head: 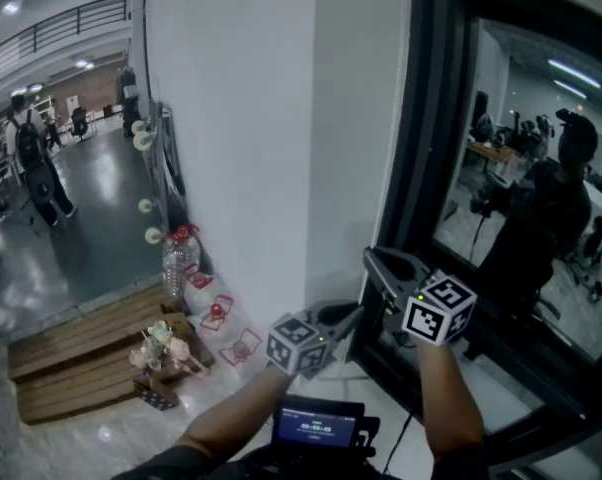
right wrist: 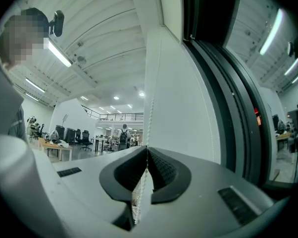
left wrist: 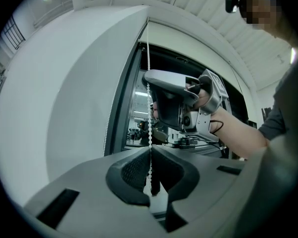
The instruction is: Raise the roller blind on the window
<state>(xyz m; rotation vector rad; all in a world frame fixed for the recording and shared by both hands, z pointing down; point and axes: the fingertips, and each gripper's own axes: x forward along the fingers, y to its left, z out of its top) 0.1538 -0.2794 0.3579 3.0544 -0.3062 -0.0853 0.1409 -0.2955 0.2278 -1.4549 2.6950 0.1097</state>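
Note:
A white bead chain (left wrist: 148, 83) hangs straight down along the dark window frame (head: 406, 168), next to the white wall. My left gripper (left wrist: 150, 149) is shut on the chain low down, and the beads run between its pads. My right gripper (right wrist: 147, 149) is shut on the same chain (right wrist: 149, 103) a little higher; in the left gripper view it shows above the jaws as the right gripper (left wrist: 154, 114). In the head view the left gripper (head: 359, 312) and the right gripper (head: 369, 256) meet at the frame's lower left corner. I cannot make out the blind itself.
The window glass (head: 521, 198) reflects a person and an office. A white wall (head: 241, 148) stands left of the frame. On the floor below lie a wooden pallet (head: 71, 358), a water bottle (head: 176, 260) and small items. A person with a backpack (head: 31, 163) walks far left.

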